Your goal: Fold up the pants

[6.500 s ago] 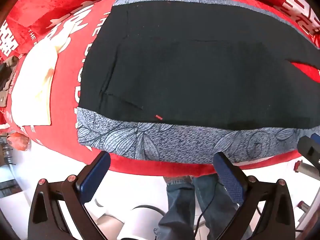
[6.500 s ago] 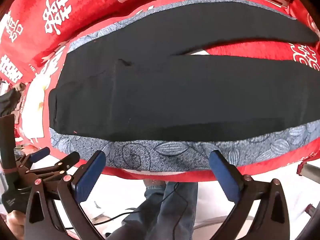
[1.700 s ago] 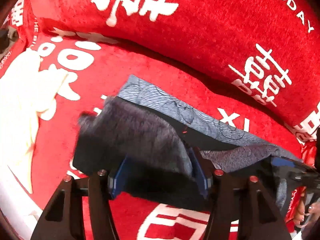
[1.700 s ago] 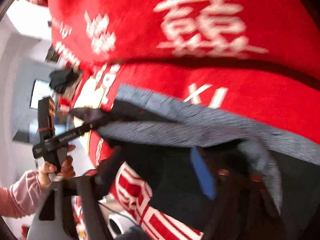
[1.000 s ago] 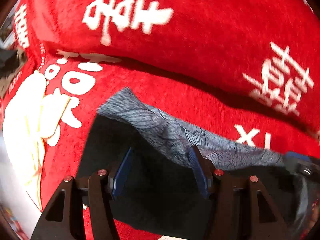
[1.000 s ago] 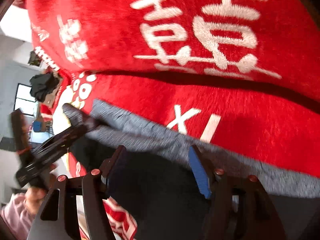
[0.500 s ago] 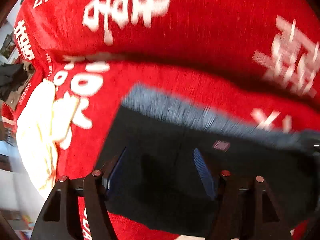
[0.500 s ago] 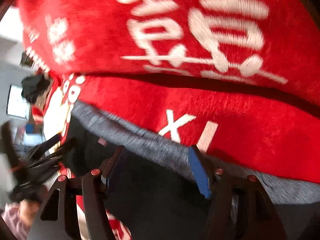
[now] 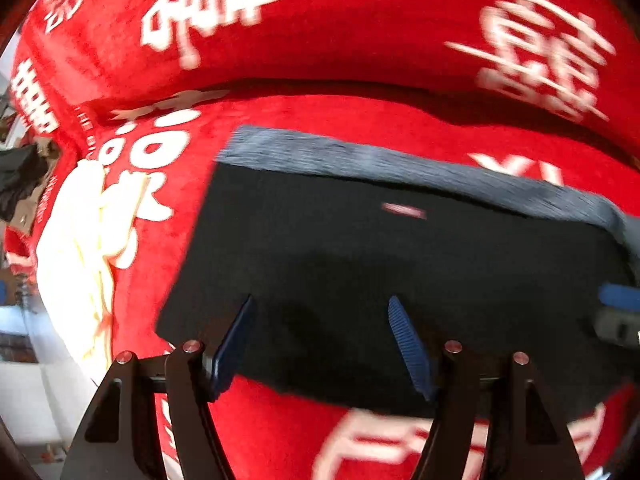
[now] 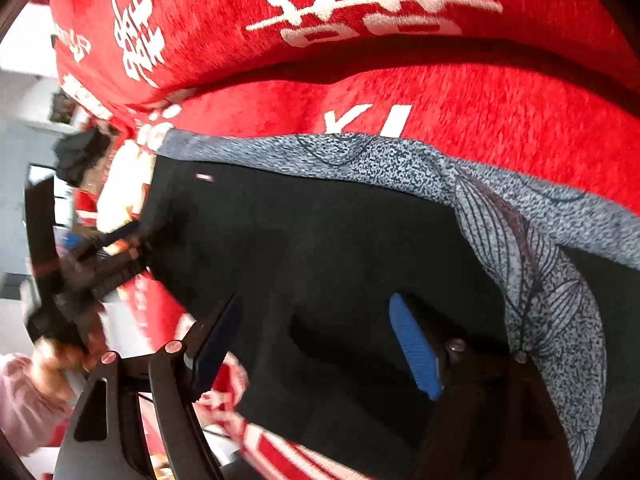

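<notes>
Left wrist view: left hand-held gripper (image 9: pixel 320 336) spread wide, holding nothing, over the near edge of the pants (image 9: pixel 384 280). Pants lie folded on the red blanket (image 9: pixel 320 120), grey patterned strip (image 9: pixel 400 168) along the far edge. Right hand-held gripper (image 10: pixel 316 336) likewise apart, gripping nothing, fingers over the black cloth.

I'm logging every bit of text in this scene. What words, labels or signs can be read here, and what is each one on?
"XI": white letters on the red blanket, just beyond the pants.
Large white Chinese characters, double-happiness style, on the blanket's raised fold: smeared by motion, not read with certainty.
Small reddish tag on the pants: too blurred to read.
</notes>
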Demonstrator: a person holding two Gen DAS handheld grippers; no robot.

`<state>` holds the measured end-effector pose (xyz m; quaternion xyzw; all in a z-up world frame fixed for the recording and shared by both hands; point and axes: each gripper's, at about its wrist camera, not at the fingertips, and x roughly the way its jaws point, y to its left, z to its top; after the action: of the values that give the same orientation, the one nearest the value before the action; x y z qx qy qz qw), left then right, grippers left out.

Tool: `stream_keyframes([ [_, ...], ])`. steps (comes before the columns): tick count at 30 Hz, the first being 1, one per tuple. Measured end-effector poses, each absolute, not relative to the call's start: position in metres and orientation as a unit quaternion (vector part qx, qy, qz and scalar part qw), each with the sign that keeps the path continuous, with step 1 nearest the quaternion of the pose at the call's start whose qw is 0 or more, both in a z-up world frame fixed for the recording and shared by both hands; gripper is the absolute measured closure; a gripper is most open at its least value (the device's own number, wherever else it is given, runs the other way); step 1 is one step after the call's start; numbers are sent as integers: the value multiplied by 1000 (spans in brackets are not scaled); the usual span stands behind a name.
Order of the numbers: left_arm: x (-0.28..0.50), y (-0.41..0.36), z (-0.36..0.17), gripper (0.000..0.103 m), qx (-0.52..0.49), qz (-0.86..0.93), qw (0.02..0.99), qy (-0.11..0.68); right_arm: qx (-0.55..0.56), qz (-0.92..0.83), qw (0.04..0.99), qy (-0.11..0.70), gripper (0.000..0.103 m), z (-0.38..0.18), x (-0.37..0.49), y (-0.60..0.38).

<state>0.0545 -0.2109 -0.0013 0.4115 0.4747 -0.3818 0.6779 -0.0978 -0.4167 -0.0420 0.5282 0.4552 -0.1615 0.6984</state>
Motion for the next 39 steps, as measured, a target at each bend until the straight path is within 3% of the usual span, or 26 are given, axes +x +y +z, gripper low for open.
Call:
stream_keyframes([
  [6, -24, -211, 20, 33, 421, -457, 624, 474, 569, -160, 731, 341, 28, 6, -146, -400],
  [8, -58, -212, 27, 33, 424, -494, 593, 473, 591, -155, 732, 301, 22, 21, -174, -384],
  [14, -152, -208, 27, 33, 444, -586, 499, 459, 609, -226, 705, 284, 20, 43, -264, -308],
  [20, -231, -197, 27, 33, 437, -645, 423, 463, 629, -421, 587, 286, 22, 31, -387, -205],
  [26, -274, -190, 10, 33, 435, -655, 386, 482, 665, -490, 496, 268, 42, -5, -456, -154],
  [35, -299, -187, -13, 33, 427, -635, 387, 514, 661, -426, 559, 263, 66, -27, -462, -163],
  [37, -305, -188, -13, 33, 428, -636, 383, 515, 680, -396, 570, 238, 95, -30, -462, -170],
  [38, -306, -188, -12, 38, 427, -638, 381, 514, 683, -390, 571, 238, 100, -32, -461, -172],
  [39, -308, -188, -11, 58, 426, -641, 378, 514, 681, -388, 570, 246, 100, -29, -460, -175],
])
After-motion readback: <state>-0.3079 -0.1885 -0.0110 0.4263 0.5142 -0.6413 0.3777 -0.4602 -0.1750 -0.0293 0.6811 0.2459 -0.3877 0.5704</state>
